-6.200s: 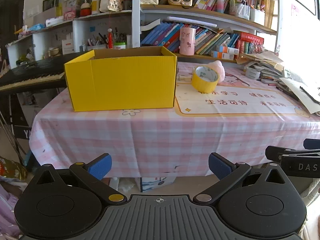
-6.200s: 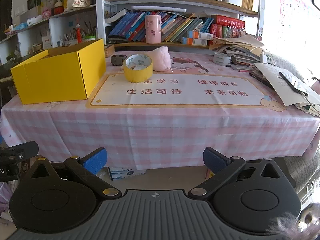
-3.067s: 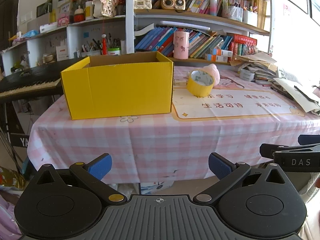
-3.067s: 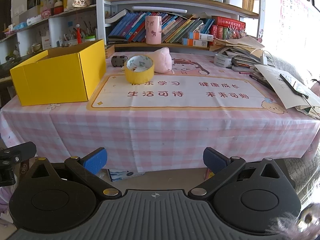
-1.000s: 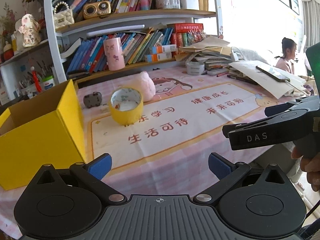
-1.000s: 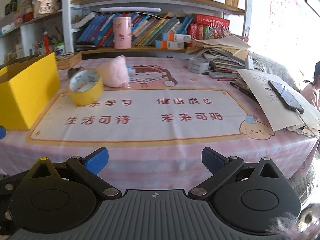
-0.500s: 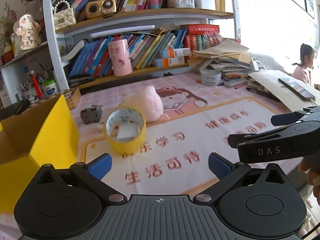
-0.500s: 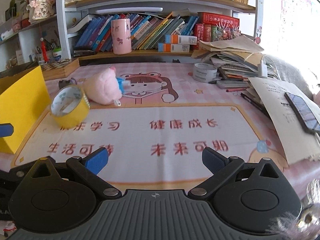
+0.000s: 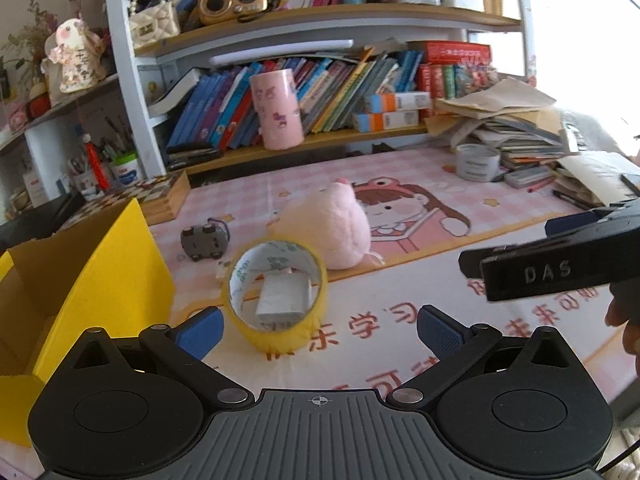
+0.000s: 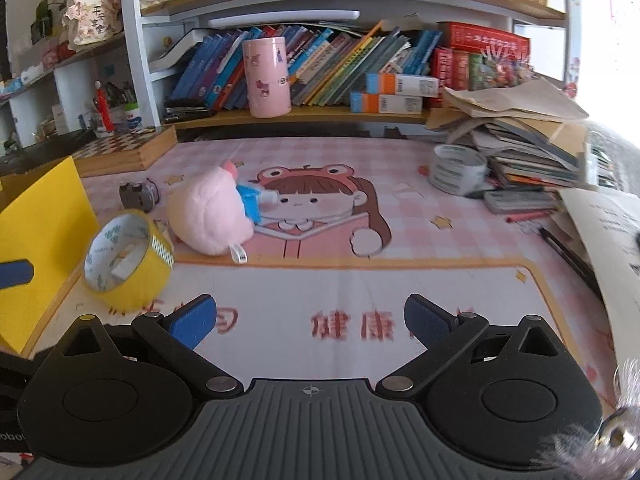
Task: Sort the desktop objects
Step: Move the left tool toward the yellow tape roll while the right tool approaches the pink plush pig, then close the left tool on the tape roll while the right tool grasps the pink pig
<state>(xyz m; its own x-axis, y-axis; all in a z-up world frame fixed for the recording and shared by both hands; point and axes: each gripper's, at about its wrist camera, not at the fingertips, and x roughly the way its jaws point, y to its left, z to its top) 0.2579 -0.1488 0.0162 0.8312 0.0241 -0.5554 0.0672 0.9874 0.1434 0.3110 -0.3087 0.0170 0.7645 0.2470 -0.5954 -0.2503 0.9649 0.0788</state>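
Note:
A yellow tape roll (image 9: 278,294) stands on its edge on the desk mat, just ahead of my open, empty left gripper (image 9: 318,326). It also shows in the right wrist view (image 10: 128,258). A pink plush toy (image 9: 326,234) lies behind it, and shows again in the right wrist view (image 10: 212,216). A small grey toy car (image 9: 204,240) sits left of the plush. An open yellow box (image 9: 80,280) stands at the left. My right gripper (image 10: 310,318) is open and empty above the mat; its body shows in the left wrist view (image 9: 560,266).
A grey tape roll (image 10: 458,168) sits by a pile of books and papers (image 10: 520,140) at the right. A pink cup (image 10: 268,76) stands on the low shelf behind. A chessboard box (image 10: 124,150) lies at the back left. A sheet of paper (image 10: 612,232) covers the right edge.
Both grippers have moved forward over the table. The yellow tape roll and pink plush are now much closer, and the roll sits just ahead of my left fingers. Both stay open.

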